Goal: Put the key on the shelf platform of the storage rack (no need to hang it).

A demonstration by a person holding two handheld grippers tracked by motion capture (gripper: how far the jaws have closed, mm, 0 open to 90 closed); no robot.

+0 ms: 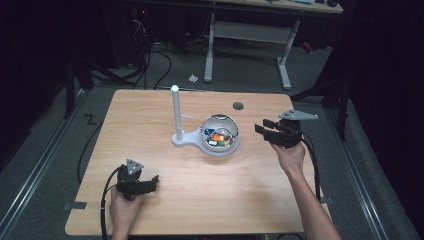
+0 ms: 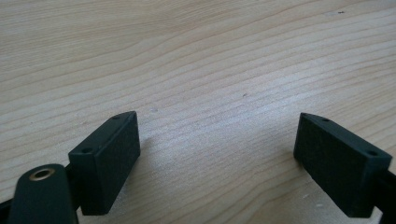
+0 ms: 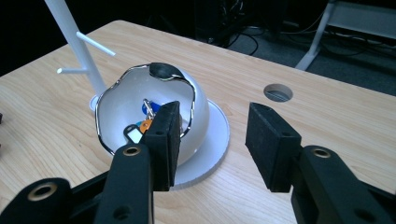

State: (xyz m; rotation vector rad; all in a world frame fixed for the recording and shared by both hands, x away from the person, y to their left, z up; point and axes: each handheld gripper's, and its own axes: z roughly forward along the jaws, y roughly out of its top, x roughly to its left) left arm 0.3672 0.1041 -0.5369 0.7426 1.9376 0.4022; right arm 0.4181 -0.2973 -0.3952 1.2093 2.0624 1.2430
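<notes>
A white egg-shaped bowl (image 1: 220, 134) with a jagged silver rim sits mid-table on a white base that also carries a tall white post (image 1: 176, 112) with short pegs. Inside the bowl (image 3: 122, 106) lie keys with blue, orange and white tags (image 3: 142, 123). My right gripper (image 1: 264, 127) hovers just right of the bowl, open and empty, its jaws pointing at the bowl. Near the front left of the table my left gripper (image 1: 154, 181) rests low over bare wood, open with nothing between its pads (image 2: 109, 156).
The wooden table (image 1: 200, 195) has a round cable hole (image 1: 238, 106) at the back right. Behind it stand a white-legged desk (image 1: 250, 35) and cables on a grey floor. Bare wood spans the front of the table between my hands.
</notes>
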